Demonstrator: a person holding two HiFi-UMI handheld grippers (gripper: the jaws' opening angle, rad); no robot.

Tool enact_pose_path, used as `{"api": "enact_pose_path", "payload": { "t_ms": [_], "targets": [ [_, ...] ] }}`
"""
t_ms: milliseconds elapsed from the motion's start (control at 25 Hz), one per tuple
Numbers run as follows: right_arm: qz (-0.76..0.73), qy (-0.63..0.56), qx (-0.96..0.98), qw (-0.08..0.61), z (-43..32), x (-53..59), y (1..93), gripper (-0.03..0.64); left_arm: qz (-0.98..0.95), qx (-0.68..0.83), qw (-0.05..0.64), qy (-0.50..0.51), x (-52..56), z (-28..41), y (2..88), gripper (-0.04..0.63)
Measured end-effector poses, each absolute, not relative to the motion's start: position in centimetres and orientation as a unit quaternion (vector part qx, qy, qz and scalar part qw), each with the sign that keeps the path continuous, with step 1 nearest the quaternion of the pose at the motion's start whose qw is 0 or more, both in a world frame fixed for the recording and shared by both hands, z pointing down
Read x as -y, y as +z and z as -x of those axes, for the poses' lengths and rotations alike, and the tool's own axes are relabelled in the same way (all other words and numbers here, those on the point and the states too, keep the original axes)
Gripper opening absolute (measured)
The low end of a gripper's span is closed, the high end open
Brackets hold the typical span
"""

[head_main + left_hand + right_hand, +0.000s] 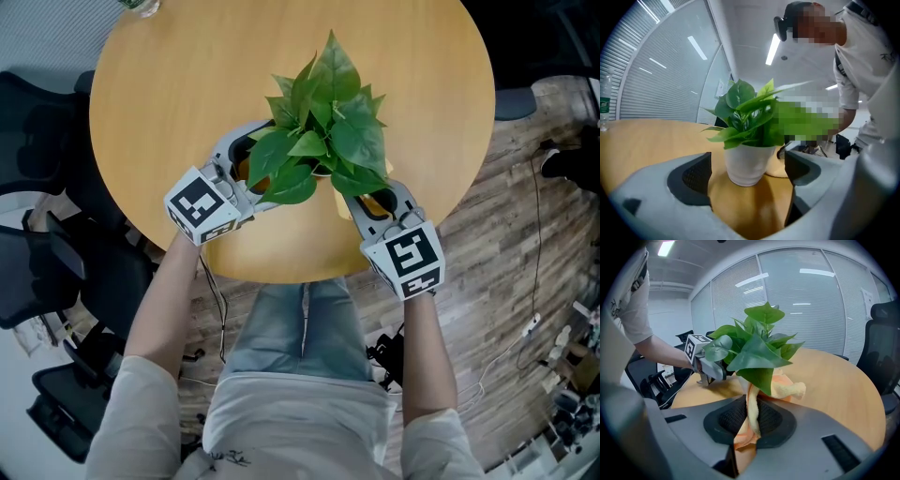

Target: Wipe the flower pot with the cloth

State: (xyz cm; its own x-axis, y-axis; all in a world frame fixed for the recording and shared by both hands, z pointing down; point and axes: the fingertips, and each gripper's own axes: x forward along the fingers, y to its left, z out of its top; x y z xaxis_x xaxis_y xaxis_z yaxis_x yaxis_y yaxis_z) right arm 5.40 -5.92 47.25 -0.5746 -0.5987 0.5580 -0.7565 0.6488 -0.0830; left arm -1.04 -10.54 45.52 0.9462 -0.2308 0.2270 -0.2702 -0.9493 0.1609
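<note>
Head view shows the round bench [169, 112] filling the upper frame, with the flower pot [746, 164] under its leaves [323, 131] at centre. Left gripper [747, 169] jaws are released, not touching the pot; right gripper [750, 420] jaws grasp the cloth [787, 389] at lower centre.

The head view looks steeply down from above onto the round tabletop [159, 122], while the left and right gripper views sit low and close over it, facing the plant [745, 117] from opposite sides; all three share it mid-frame.
</note>
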Motion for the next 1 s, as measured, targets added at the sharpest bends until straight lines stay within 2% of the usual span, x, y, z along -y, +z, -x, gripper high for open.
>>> {"api": "enact_pose_path", "payload": {
  "t_ms": [520, 1000],
  "targets": [
    [-0.388, 0.166, 0.873, 0.244, -5.2, 6.1, 47.2, 0.046, -0.991, -0.006, 0.091, 0.1, 11.3, -2.0, 44.6, 0.489],
    [-0.407, 0.161, 0.864, 0.249, -8.2, 6.5, 47.2, 0.045, -0.991, 0.019, 0.096, 0.097, 11.5, -2.6, 44.4, 0.462]
  ]
}}
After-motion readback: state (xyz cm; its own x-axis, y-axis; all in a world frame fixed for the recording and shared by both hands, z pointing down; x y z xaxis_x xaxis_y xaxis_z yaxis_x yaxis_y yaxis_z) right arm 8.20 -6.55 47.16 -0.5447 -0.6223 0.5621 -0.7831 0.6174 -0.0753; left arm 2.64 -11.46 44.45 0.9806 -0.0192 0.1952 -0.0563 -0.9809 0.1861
